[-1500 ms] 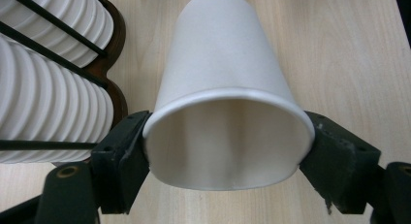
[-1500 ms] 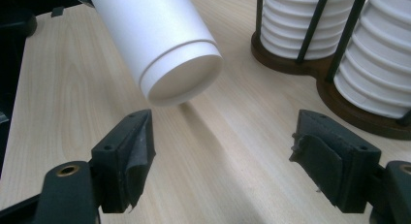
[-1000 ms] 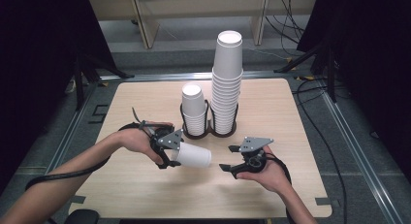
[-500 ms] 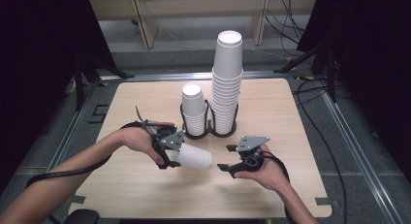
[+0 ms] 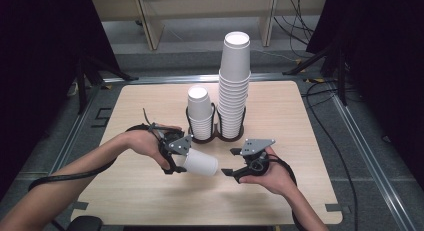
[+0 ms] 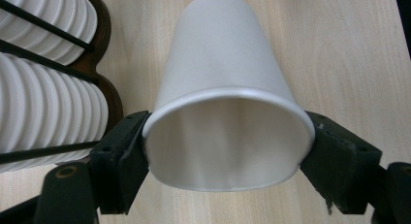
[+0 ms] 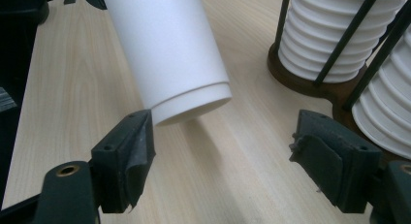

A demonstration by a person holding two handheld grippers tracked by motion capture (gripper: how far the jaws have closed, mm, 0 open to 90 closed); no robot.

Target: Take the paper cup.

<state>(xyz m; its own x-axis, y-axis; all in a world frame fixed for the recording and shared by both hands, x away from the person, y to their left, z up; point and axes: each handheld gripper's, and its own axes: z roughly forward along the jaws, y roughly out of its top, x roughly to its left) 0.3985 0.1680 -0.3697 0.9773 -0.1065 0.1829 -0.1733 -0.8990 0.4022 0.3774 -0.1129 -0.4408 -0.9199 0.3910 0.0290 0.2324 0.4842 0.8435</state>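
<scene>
The cup (image 5: 201, 162) lay sideways in the air just above the table (image 5: 300, 116), near its front-centre, rim toward the person's left, base pointing right. L gripper (image 5: 176, 158) was clamped on it at the rim end; in the left gripper view the cup (image 6: 228, 117) sat w/ its open mouth facing the camera, both black jaws pressed against the rim on either side, base pointing away.

R gripper (image 5: 228, 162) was just beside the cup's base, jaws wide apart, holding nothing. In the right gripper view the cup (image 7: 167, 49) came in from top left, base down toward the left jaw, v. close to it; touching or not, can't tell. L gripper (image 7: 19, 10) showed dark at top-left corner there.

Behind both grippers stood a dark wire rack (image 5: 216, 136) w/ two stacks: short stack (image 5: 200, 113) on the left, tall stack (image 5: 234, 86) on the right, well above the rack's top. Rack base + ribbed stacks also showed at left edge of the left gripper view (image 6: 99, 83) and top right of the right gripper view (image 7: 310, 83).

Both forearms came in from the bottom; cables trailed off each gripper. Grey floor, metal frame (image 5: 350, 126) around the table.
</scene>
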